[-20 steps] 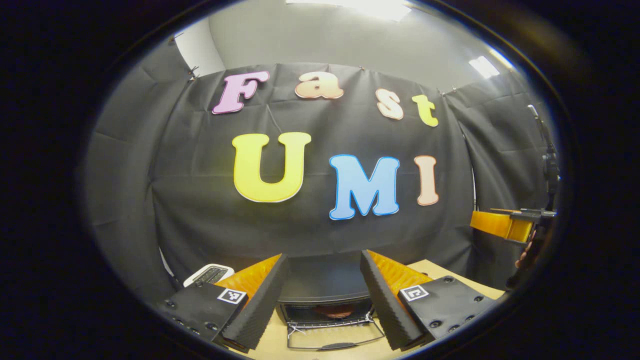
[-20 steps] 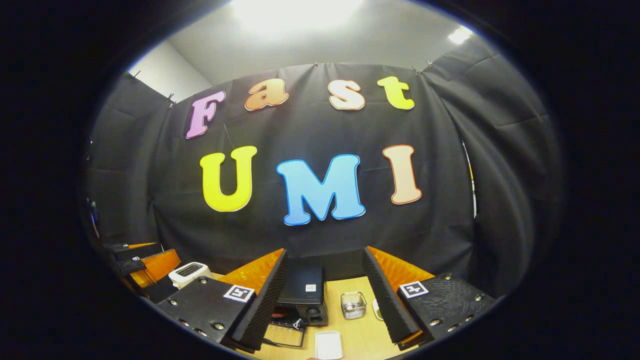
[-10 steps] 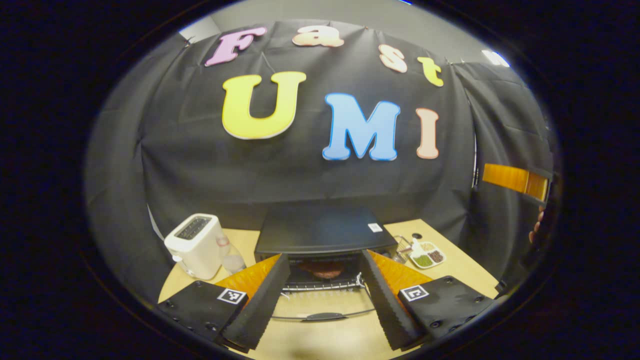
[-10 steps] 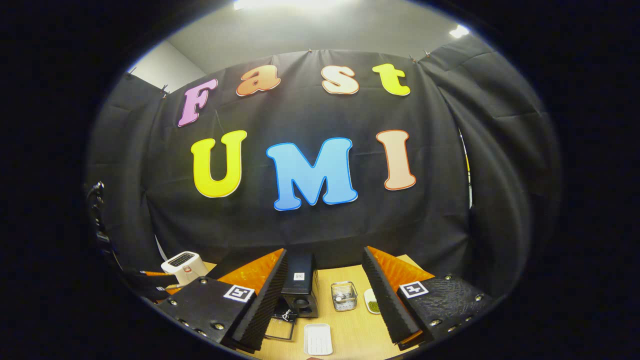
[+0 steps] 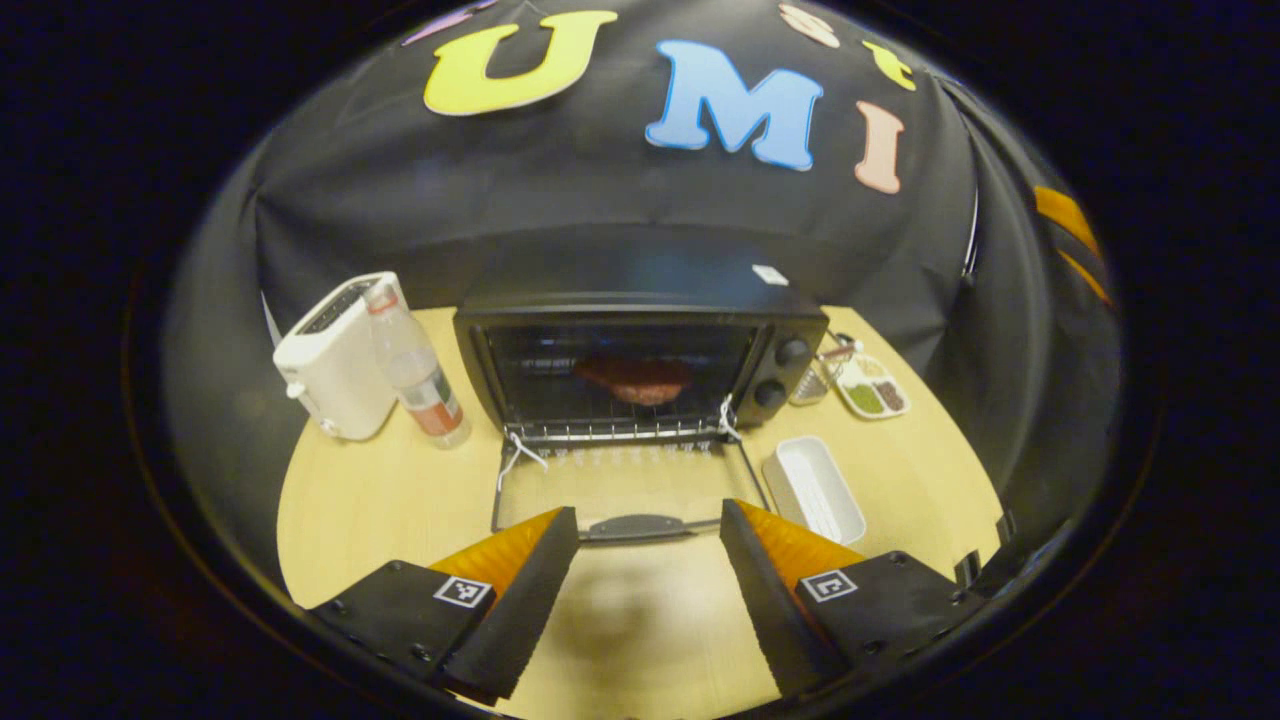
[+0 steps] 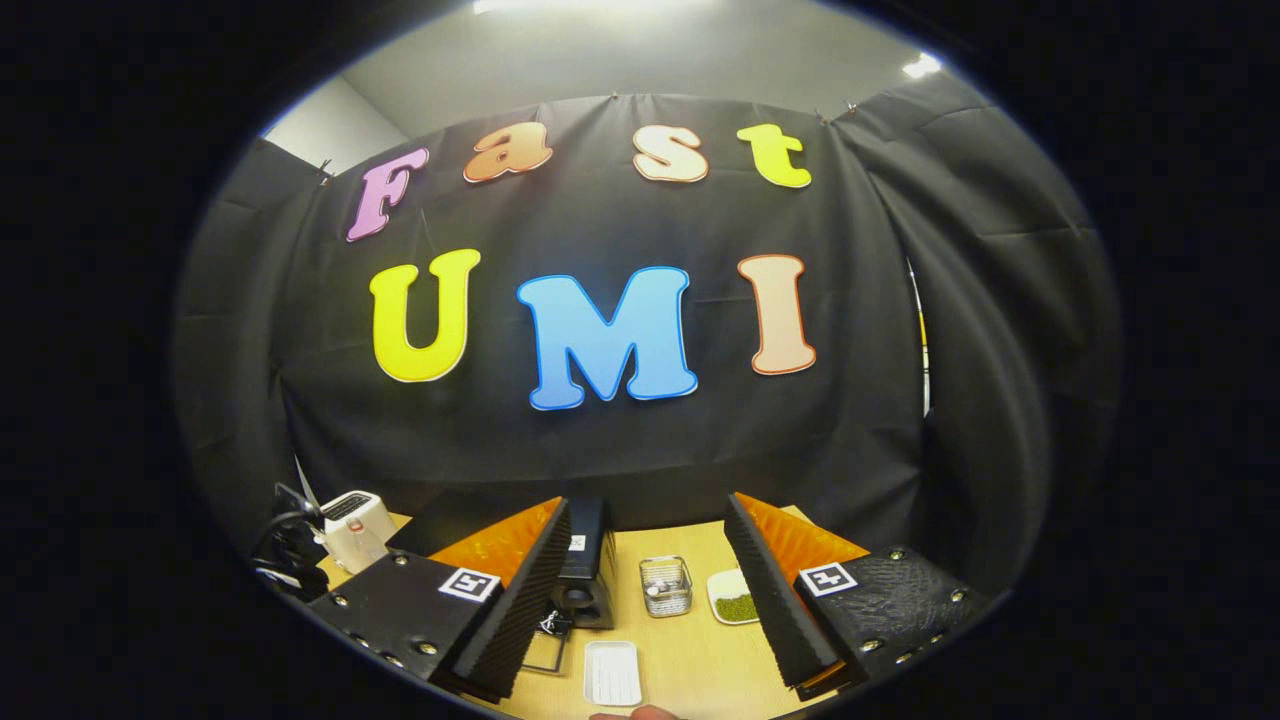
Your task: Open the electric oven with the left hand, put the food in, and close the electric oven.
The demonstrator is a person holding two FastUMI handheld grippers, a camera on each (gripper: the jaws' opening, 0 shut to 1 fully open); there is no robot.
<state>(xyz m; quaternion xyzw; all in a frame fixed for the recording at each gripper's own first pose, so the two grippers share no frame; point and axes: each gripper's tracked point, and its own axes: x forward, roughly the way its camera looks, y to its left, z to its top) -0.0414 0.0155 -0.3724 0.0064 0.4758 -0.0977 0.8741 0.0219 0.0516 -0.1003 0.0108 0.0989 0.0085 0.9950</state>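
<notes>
The black electric oven [image 5: 640, 275] stands at the middle of the wooden table [image 5: 380, 500], its glass door [image 5: 625, 485] folded down flat. A reddish-brown piece of food [image 5: 635, 380] lies on the rack inside. My left gripper [image 5: 648, 512] hangs open just in front of the door handle [image 5: 637, 526], with nothing between its fingers. In the right gripper view the oven [image 6: 588, 560] shows from its side, low and to the left. My right gripper [image 6: 648, 505] is open and holds nothing, high above the table.
A white toaster [image 5: 335, 355] and a clear bottle [image 5: 415, 375] stand left of the oven. To its right lie an empty white tray [image 5: 815, 490], a wire basket [image 5: 812, 378] and a sectioned dish [image 5: 872, 385]. The tray [image 6: 612, 672] lies below my right gripper.
My left gripper has tipped down from facing the wall to facing the oven, and the open door and the food now show in full. The right gripper has shifted slightly.
</notes>
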